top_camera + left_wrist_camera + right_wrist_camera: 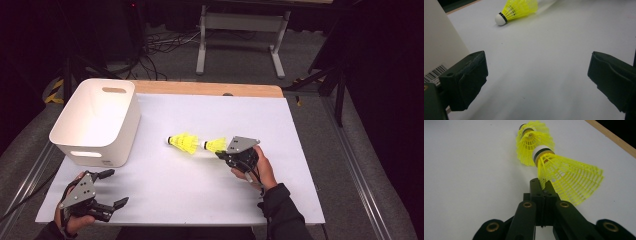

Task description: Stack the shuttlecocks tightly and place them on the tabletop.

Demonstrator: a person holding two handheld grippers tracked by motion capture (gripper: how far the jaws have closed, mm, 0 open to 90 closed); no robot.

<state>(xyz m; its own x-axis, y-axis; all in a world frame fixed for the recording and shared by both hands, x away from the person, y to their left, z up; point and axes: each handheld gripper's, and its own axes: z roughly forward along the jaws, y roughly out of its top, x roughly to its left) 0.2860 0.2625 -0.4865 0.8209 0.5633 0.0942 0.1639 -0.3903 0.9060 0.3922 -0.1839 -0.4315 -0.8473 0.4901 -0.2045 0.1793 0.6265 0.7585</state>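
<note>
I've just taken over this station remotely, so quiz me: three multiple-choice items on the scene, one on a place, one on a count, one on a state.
1. Where is the white bin?
A. far left of the table
B. far right
C. under the table

2. How many yellow shuttlecocks are there?
A. one
B. two
C. four

3. How are the right gripper's jaws?
A. wide open
B. shut on nothing
C. shut on a shuttlecock's skirt

Answers:
1 A, it stands at the left edge in the high view.
2 B, the loose shuttlecock and the held shuttlecock.
3 C, the jaws pinch the yellow mesh.
</note>
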